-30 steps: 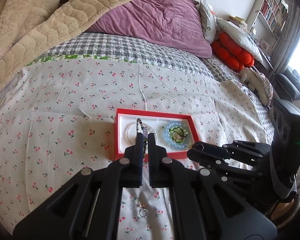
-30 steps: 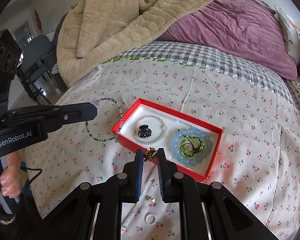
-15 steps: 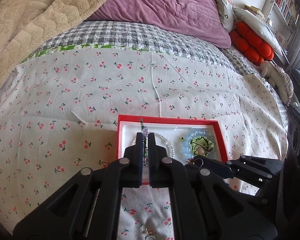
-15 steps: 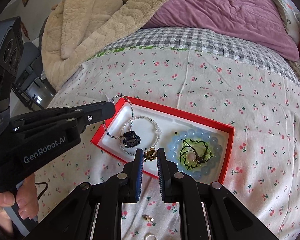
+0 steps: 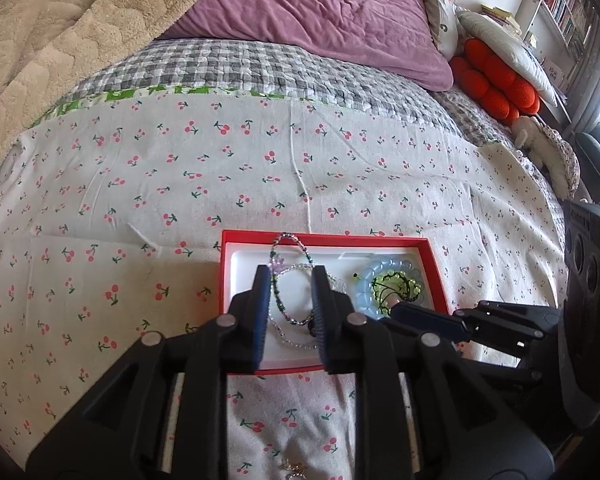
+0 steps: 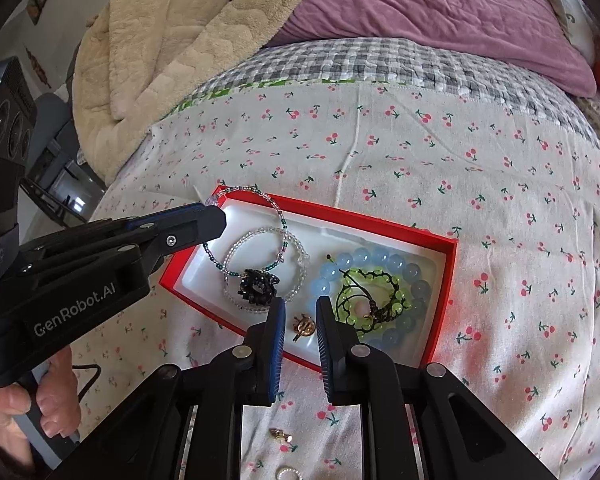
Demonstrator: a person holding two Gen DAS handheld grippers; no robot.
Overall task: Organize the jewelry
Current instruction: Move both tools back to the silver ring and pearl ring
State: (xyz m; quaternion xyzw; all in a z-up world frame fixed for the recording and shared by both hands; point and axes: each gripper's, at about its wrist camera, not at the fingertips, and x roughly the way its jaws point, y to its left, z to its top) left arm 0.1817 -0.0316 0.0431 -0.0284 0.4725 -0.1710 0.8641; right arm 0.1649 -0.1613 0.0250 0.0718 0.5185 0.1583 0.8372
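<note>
A red box with a white lining lies on the cherry-print sheet. My left gripper hovers over its left half. Its jaws are opening, and the dark-green beaded bracelet lies loose between them, draped over the box's far rim. My right gripper is at the box's near edge, jaws opening. The small gold earring lies between them on the lining, and neither pad touches it. Also inside are a clear bead bracelet, a black hair claw and a blue bead bracelet.
On the sheet near me lie a small gold piece and a white bead ring. A beige blanket and purple duvet are heaped at the far side, and orange cushions at the right. A hand holds the left gripper.
Both grippers sank toward the box. The left jaws parted and let the green bracelet drop into it. The gold earring left the right fingertips and now lies on the lining.
</note>
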